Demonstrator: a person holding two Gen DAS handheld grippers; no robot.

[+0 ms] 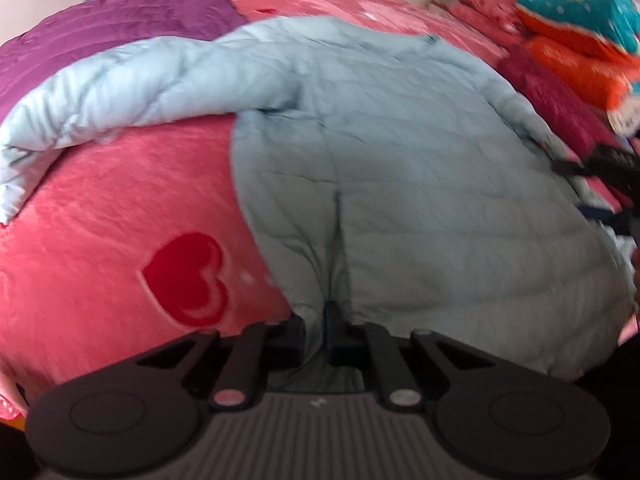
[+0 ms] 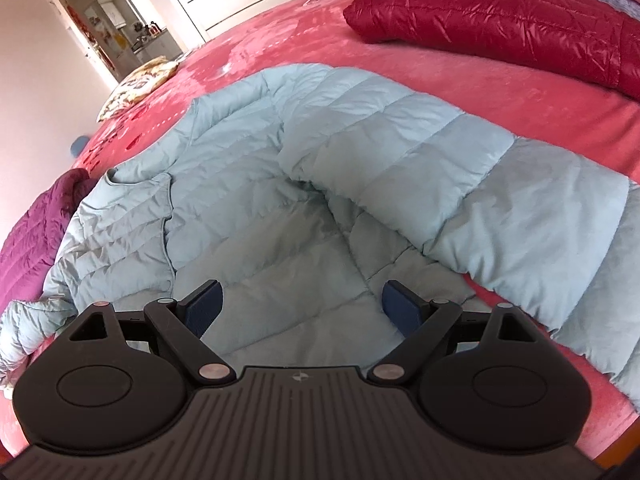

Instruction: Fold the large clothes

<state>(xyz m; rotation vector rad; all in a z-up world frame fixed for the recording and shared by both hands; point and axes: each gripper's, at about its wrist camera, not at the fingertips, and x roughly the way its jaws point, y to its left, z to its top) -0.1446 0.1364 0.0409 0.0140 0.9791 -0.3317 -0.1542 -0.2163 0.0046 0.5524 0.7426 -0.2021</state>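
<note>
The left gripper point(image 1: 325, 334) has its jaws pinched on the hem of the light blue down jacket point(image 1: 400, 152). The right gripper point(image 2: 302, 306) hovers over the jacket with jaws spread wide. The jacket lies on the pink bed point(image 2: 460, 76), one sleeve point(image 2: 460, 184) running from upper centre to the right edge.

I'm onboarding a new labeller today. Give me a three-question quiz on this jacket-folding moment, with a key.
1. True or false: the left gripper is pinching the pale blue quilted puffer jacket.
2. The right gripper is: A) open above the jacket, B) shut on a sleeve, C) out of view.
3. Fill in: the glossy dark red puffer jacket lies on the ____ fleece blanket.

Key: 1 true; 2 A; 3 pink.
</note>
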